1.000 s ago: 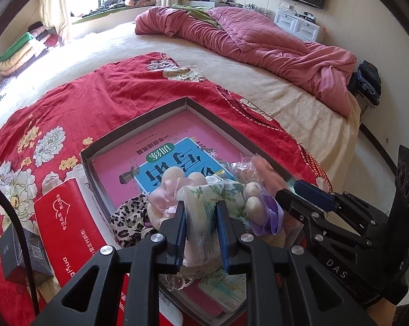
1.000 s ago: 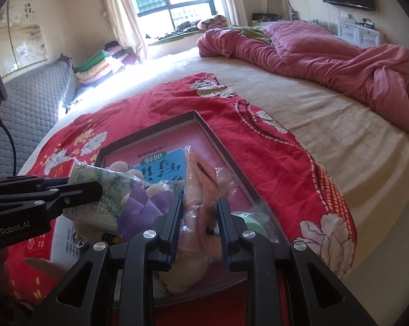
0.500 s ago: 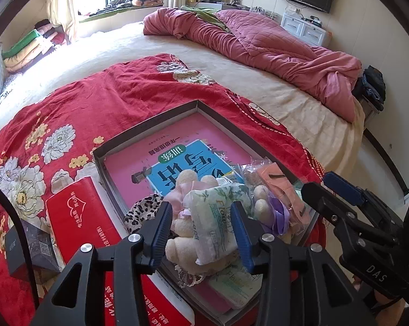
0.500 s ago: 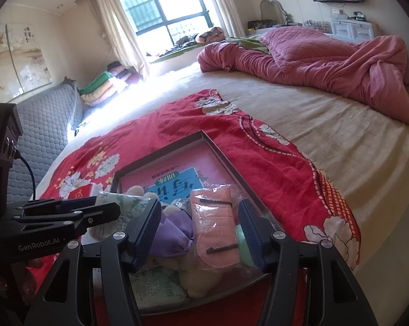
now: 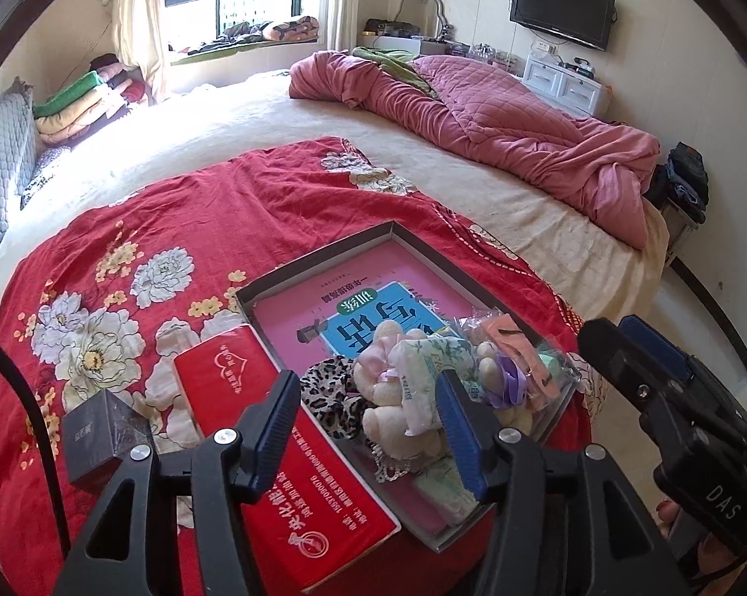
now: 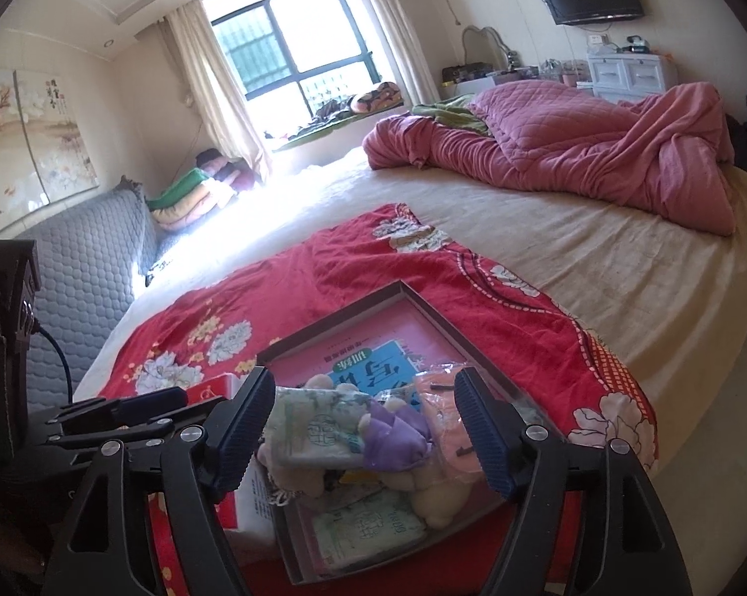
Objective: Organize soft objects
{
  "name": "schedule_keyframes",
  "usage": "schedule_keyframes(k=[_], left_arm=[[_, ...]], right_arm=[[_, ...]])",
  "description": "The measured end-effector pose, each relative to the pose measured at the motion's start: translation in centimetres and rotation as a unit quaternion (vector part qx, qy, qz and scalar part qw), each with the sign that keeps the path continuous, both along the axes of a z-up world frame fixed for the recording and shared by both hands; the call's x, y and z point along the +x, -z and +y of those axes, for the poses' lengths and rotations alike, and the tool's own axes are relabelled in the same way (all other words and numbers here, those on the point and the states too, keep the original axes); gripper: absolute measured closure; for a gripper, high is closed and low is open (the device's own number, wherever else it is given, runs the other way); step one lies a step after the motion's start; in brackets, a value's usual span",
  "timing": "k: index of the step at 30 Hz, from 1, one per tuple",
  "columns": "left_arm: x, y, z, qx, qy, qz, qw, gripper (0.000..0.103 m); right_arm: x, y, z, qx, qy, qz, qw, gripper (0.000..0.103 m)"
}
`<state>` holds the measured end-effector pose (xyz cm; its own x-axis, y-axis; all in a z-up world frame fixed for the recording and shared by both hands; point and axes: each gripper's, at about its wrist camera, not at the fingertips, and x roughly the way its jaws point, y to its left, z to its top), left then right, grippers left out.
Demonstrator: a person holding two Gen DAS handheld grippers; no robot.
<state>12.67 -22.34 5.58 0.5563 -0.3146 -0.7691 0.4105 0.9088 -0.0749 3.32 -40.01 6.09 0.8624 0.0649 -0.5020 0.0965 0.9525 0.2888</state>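
- A small dark box [image 5: 106,434] sits at the far left on the red floral blanket [image 5: 184,228], apart from the tray.
- Just right of it lies a red packet [image 5: 279,457], its long edge against the left wall of the shallow grey tray [image 5: 323,253].
- The left gripper [image 5: 368,434] hangs above the near end of the tray with its jaws spread wide, holding nothing; the soft pile shows between the fingers.
- Inside the tray a pink-and-blue book [image 5: 373,313] lies flat as the bottom layer.
- On the book's near half the soft things are heaped together: a leopard-print scrunchie [image 5: 323,387] at the left, a cream plush toy [image 5: 398,422] beside it, and a green-printed tissue pack [image 5: 423,372] resting across the plush.
- A purple bow [image 6: 395,434] lies right of the tissue pack, touching it.
- A clear bag of pink items [image 6: 445,419] lies at the right end of the heap, by the tray's right wall.
- The right gripper [image 6: 368,434] hovers over the same heap, jaws fully apart and gripping nothing.
- Far right on the bed lies a crumpled pink quilt [image 5: 497,124], well apart from the tray.
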Motion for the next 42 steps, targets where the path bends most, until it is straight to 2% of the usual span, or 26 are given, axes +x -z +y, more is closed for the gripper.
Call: schedule_keyframes(k=[2, 7, 11, 15, 20, 27, 32, 35, 40, 42], left_arm=[[-0.5, -0.6, 0.7, 0.000, -0.004, -0.008, 1.0000, 0.040], [-1.7, -2.0, 2.8, -0.003, -0.015, -0.026, 0.9995, 0.038], [-2.6, -3.0, 4.7, -0.003, -0.025, -0.038, 0.9990, 0.031], [-3.2, -3.6, 6.4, -0.009, -0.035, -0.043, 0.9984, 0.031], [-3.9, -3.9, 7.7, -0.014, -0.042, -0.045, 0.9980, 0.030], [-5.3, -4.2, 8.5, -0.016, -0.043, -0.047, 0.9978, 0.029], [-6.2, -4.7, 9.6, -0.014, -0.050, -0.055, 0.9971, 0.024], [-6.7, -4.9, 10.6, -0.015, -0.058, -0.055, 0.9967, 0.023], [-7.6, -4.3, 11.7, -0.012, -0.068, -0.053, 0.9962, 0.023], [-7.9, -3.8, 11.7, -0.010, -0.069, -0.049, 0.9964, 0.023]], right_arm=[[-0.5, -0.9, 0.9, -0.007, 0.006, -0.009, 1.000, 0.027], [-1.5, -3.0, 3.1, -0.007, 0.009, -0.022, 1.000, 0.027], [-2.5, -5.0, 5.7, -0.021, 0.001, -0.042, 0.999, 0.026], [-3.4, -6.4, 7.5, -0.021, -0.011, -0.053, 0.998, 0.024], [-4.4, -7.4, 8.8, -0.045, -0.003, -0.062, 0.997, 0.023], [-5.3, -7.5, 8.4, -0.059, 0.024, -0.052, 0.997, 0.023], [-6.6, -8.0, 8.9, -0.022, 0.026, -0.072, 0.997, 0.023], [-7.0, -7.6, 9.9, -0.006, 0.012, -0.062, 0.998, 0.023], [-7.4, -5.9, 11.2, -0.027, 0.009, -0.029, 0.999, 0.023], [-7.8, -5.1, 11.4, -0.050, 0.014, -0.014, 0.999, 0.023]])
